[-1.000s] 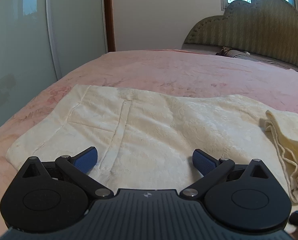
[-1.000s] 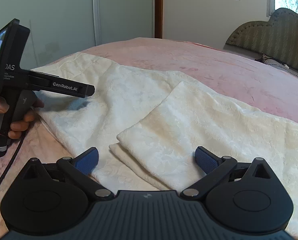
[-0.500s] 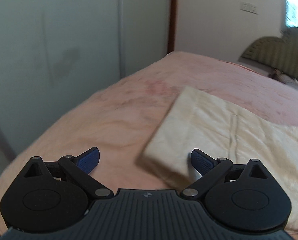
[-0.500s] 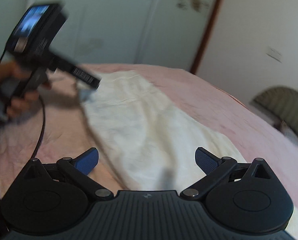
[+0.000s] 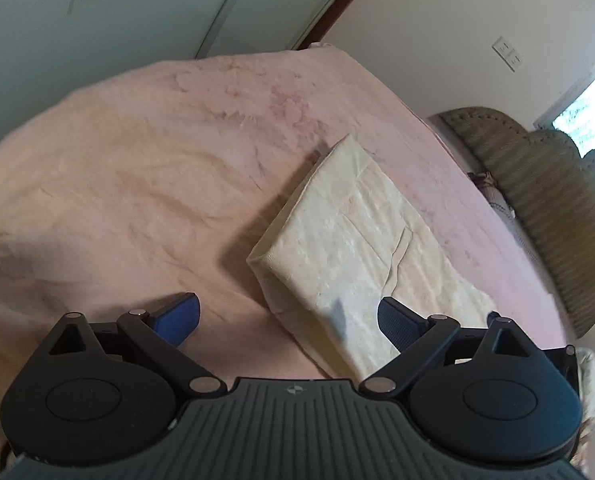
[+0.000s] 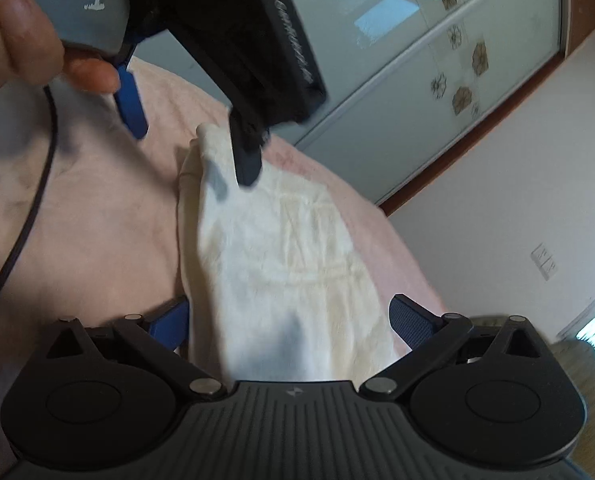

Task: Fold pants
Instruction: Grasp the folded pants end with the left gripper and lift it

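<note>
Cream pants lie folded on the pink bed, one thick corner pointing toward the camera. My left gripper is open, that corner lying between its blue fingers, nearer the right one. In the right wrist view the pants run away from me as a long strip. My right gripper is open with the near end of the cloth between its fingers. The left gripper hangs over the far corner of the pants, held by a hand.
A wardrobe with frosted sliding doors and flower decals stands beyond the bed. A padded headboard is at the right, and wall sockets sit above it. A black cable trails over the bed at the left.
Both grippers have swung left and tilted, so both views are rolled. The left one now sits at a corner of the pants, and the right one has closed in over the cloth's near end.
</note>
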`<state>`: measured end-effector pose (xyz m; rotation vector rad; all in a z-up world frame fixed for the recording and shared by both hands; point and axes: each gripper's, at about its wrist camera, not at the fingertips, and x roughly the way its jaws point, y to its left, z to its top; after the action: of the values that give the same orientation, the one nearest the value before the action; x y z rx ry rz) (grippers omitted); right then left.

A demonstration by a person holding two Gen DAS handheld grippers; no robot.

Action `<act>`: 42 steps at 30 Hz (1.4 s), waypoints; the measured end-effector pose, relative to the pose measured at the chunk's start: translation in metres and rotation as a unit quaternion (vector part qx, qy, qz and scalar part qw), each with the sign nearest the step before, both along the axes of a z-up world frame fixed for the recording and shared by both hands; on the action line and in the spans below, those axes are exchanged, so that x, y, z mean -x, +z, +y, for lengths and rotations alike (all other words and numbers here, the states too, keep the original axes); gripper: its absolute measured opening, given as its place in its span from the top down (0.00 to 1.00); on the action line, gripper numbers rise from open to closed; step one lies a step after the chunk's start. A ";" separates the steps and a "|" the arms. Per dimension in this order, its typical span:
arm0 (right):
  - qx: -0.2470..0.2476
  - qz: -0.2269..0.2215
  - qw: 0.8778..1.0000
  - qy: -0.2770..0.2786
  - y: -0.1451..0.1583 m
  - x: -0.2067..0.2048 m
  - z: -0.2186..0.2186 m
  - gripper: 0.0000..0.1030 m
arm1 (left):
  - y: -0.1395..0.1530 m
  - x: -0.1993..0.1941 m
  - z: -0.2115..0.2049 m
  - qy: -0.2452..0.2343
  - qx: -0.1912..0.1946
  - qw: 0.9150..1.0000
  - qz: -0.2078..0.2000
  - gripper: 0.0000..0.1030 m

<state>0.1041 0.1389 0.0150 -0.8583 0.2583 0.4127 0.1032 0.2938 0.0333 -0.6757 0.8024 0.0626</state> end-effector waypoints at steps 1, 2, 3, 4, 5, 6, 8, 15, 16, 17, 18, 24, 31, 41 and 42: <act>0.000 -0.008 1.000 0.002 0.000 -0.003 0.007 0.00 | -0.003 -0.002 0.000 0.003 0.015 1.000 -0.003 0.03; 0.000 -0.016 1.000 0.004 0.000 -0.007 0.012 0.00 | -0.004 -0.005 -0.001 0.001 0.033 0.999 -0.005 0.01; 0.001 -0.022 1.000 0.006 -0.001 -0.011 0.016 0.00 | -0.006 -0.010 -0.001 -0.003 0.056 0.998 -0.007 0.01; 0.002 -0.029 0.999 0.012 -0.002 -0.015 0.019 0.04 | -0.009 -0.016 0.000 -0.009 0.079 0.997 -0.009 0.01; 0.001 -0.030 0.999 0.019 -0.002 -0.018 0.022 0.09 | -0.011 -0.021 0.000 -0.013 0.097 0.995 -0.009 0.01; -0.003 -0.020 0.999 0.027 0.000 -0.023 0.025 0.28 | -0.016 -0.027 0.001 -0.014 0.116 0.993 -0.008 0.01; -0.029 0.021 0.999 0.034 0.006 -0.032 0.025 0.41 | -0.019 -0.037 0.000 -0.015 0.133 0.991 -0.012 0.01; -0.165 0.123 0.977 0.064 0.047 -0.042 -0.018 0.37 | -0.030 -0.067 0.003 0.014 0.197 0.980 -0.021 0.03; -0.187 0.146 0.967 0.093 0.056 -0.038 -0.029 0.38 | -0.029 -0.070 0.003 0.017 0.195 0.980 -0.022 0.04; -0.197 0.154 0.963 0.102 0.062 -0.037 -0.037 0.36 | -0.028 -0.071 0.001 0.018 0.188 0.982 -0.024 0.09; -0.219 0.160 0.958 0.098 0.069 -0.041 -0.049 0.35 | -0.027 -0.073 0.000 0.016 0.177 0.984 -0.020 0.16; -0.262 0.211 0.940 -0.052 0.060 -0.105 -0.078 0.27 | -0.019 -0.074 -0.009 0.018 0.095 0.995 -0.001 0.71; -0.211 0.188 0.957 -0.065 0.039 -0.107 -0.058 0.19 | -0.001 -0.060 -0.025 0.020 0.035 0.998 -0.039 0.86; -0.393 0.170 0.901 -0.065 0.073 -0.089 -0.106 0.15 | 0.082 -0.015 -0.113 -0.033 -0.096 0.981 -0.168 0.86; -0.411 0.165 0.894 -0.067 0.075 -0.086 -0.116 0.15 | 0.087 -0.011 -0.123 -0.040 -0.098 0.979 -0.176 0.86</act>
<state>0.1896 0.0234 0.0898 0.0695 0.4119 0.4817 0.1143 0.1710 0.1204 -0.4491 0.4731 -0.0507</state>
